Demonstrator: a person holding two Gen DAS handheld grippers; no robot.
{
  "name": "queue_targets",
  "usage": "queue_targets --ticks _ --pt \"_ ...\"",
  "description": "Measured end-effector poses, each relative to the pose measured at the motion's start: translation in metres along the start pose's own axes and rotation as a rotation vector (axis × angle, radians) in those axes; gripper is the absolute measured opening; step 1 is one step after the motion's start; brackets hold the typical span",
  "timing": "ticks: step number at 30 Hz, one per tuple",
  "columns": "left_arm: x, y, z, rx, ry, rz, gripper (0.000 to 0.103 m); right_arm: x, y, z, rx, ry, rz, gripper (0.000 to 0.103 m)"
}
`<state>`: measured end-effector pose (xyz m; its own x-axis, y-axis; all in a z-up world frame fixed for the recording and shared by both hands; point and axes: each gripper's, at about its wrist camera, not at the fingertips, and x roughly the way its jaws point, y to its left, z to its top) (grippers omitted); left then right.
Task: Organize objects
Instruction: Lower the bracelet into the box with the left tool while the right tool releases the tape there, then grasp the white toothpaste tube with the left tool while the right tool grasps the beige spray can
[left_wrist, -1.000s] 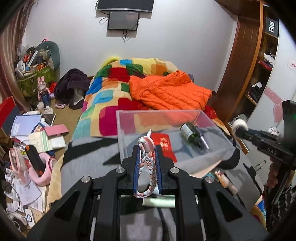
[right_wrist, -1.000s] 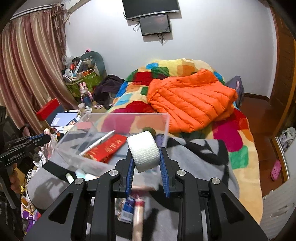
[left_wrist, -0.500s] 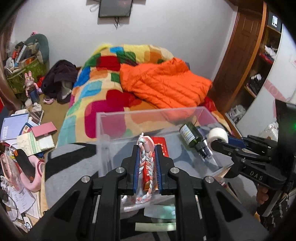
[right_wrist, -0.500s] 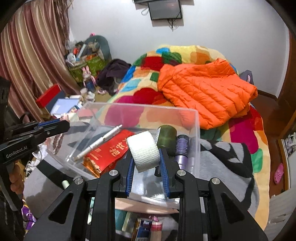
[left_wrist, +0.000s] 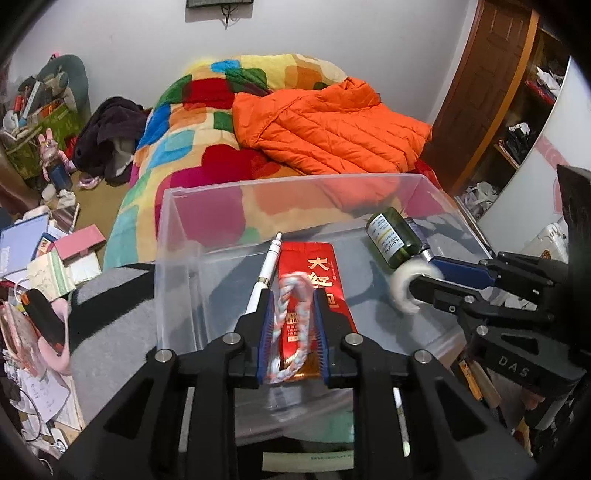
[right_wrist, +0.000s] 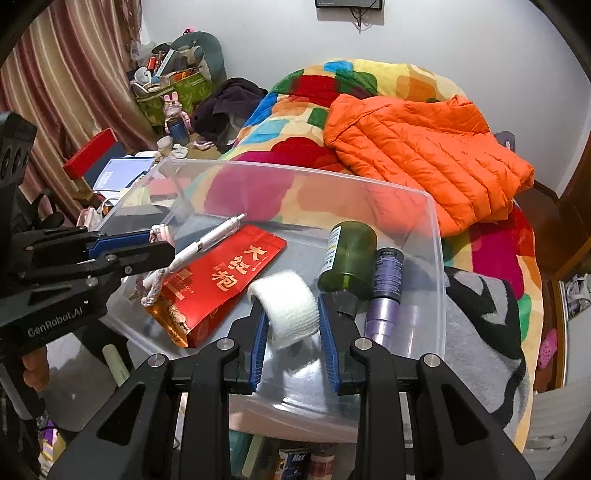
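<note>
A clear plastic bin (left_wrist: 177, 236) (right_wrist: 436, 236) sits on the bed and holds a red packet (left_wrist: 314, 266) (right_wrist: 229, 273), a white pen (left_wrist: 267, 266) (right_wrist: 207, 240), a green bottle (left_wrist: 391, 236) (right_wrist: 347, 254) and a purple bottle (right_wrist: 386, 280). My left gripper (left_wrist: 293, 295) (right_wrist: 162, 251) is over the bin with its jaws parted wide around a braided pink-and-white cord (left_wrist: 291, 325) (right_wrist: 153, 288), which looks blurred and loose between the pads. My right gripper (right_wrist: 290, 302) (left_wrist: 417, 277) is also over the bin, jaws parted around a white tape roll (right_wrist: 290, 310) (left_wrist: 406, 288) that seems to sit loose between them.
An orange padded jacket (left_wrist: 332, 125) (right_wrist: 424, 151) lies on a multicoloured blanket (left_wrist: 207, 122) behind the bin. A grey and black blanket (right_wrist: 480, 332) lies under the bin. Books, boxes and bags crowd the floor at the left (left_wrist: 44, 254). A wooden wardrobe (left_wrist: 491, 81) stands at the right.
Both grippers moved forward and down into the bin. Both sets of jaws have opened wider, and the cord and the tape roll now sit loose between the pads.
</note>
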<state>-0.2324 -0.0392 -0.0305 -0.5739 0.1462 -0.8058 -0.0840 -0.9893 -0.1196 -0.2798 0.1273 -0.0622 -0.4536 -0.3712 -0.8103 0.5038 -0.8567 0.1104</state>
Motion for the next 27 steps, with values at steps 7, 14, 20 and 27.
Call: queue_targets --ticks 7,14,20,27 --pt "-0.037 -0.013 -0.005 0.040 -0.086 0.015 0.050 -0.028 0.003 -0.004 -0.009 -0.060 -0.006 0.032" --pt "-0.070 -0.022 -0.026 0.054 -0.140 0.044 0.061 -0.075 0.002 -0.020 -0.007 -0.160 -0.055 0.047" --pt "-0.080 -0.024 -0.057 0.031 -0.133 0.061 0.062 -0.095 -0.005 -0.044 0.023 -0.186 -0.052 0.052" --pt "-0.070 -0.034 -0.096 0.021 -0.078 0.046 0.062 -0.078 -0.017 -0.081 0.067 -0.110 -0.065 0.052"
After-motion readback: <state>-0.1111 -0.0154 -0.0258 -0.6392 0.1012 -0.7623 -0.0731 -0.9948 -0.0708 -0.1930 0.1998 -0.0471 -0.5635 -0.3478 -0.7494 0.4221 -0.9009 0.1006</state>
